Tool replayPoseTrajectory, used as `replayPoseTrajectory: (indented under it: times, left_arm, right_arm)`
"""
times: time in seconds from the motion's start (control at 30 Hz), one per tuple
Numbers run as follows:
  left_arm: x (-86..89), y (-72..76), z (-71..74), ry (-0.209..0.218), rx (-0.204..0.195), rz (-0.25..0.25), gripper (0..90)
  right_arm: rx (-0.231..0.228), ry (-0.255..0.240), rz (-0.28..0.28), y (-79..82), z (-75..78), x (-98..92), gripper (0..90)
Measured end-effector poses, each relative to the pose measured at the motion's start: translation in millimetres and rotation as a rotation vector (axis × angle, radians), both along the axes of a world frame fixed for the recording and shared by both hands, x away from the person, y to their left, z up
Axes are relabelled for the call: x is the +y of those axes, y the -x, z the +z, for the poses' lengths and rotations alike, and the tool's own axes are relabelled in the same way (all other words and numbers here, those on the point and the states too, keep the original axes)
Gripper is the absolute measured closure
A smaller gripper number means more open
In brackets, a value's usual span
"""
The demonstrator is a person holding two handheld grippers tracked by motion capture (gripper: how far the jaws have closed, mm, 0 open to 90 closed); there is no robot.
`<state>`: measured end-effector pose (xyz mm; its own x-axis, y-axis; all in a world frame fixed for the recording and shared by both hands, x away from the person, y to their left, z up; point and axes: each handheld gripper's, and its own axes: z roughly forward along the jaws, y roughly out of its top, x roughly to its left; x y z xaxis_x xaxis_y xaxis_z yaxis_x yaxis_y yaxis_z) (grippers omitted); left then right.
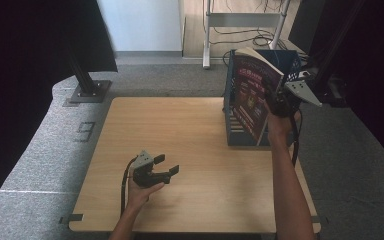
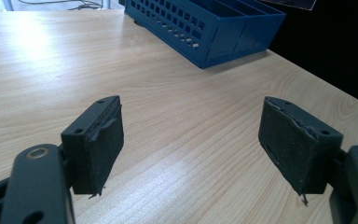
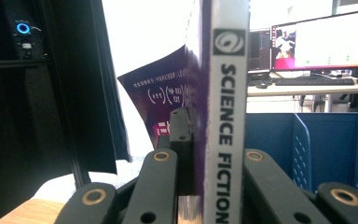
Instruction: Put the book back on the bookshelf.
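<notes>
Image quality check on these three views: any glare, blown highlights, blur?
High view: dim, with black curtains crushing the edges. Left gripper view: sharp, with window glare washing out the table at top left. Right gripper view: the backlit window is blown white, the book spine is legible, and the near jaws are soft.

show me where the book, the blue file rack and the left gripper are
book [image 1: 252, 95]: high view, on its dark front cover.
blue file rack [image 2: 223, 35]: left gripper view, on its perforated side wall.
left gripper [image 1: 169, 165]: high view, midway between its open fingertips.
</notes>
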<state>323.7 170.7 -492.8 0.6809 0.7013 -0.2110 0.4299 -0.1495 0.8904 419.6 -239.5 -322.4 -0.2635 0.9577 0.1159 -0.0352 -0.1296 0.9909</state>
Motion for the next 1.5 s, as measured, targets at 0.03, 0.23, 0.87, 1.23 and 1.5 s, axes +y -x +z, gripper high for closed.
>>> replayPoseTrajectory:
  times: [0.03,0.23,0.87,1.23,1.5]
  left_arm:
    - [0.3,0.0,0.1,0.001,0.0,0.0,21.9]
    - [1.4,-0.4,0.0,0.007,0.001,0.001,22.0]
    - [7.4,-2.0,-1.0,0.025,0.006,0.0,22.0]
    - [10.2,-2.1,1.8,0.035,-0.001,0.0,22.0]
    - [8.9,-2.1,0.3,0.037,0.004,-0.003,22.0]
  right_arm:
    - [0.002,0.0,-0.003,-1.4,-0.6,-0.5,81.5]
    - [0.006,0.001,-0.034,-10.9,-2.4,-2.0,81.5]
    - [0.023,0.013,-0.094,-53.9,-8.8,10.0,81.5]
    - [0.034,-0.005,-0.113,-68.7,-19.1,10.0,81.5]
    - [0.038,0.002,-0.119,-78.4,-26.6,13.7,81.5]
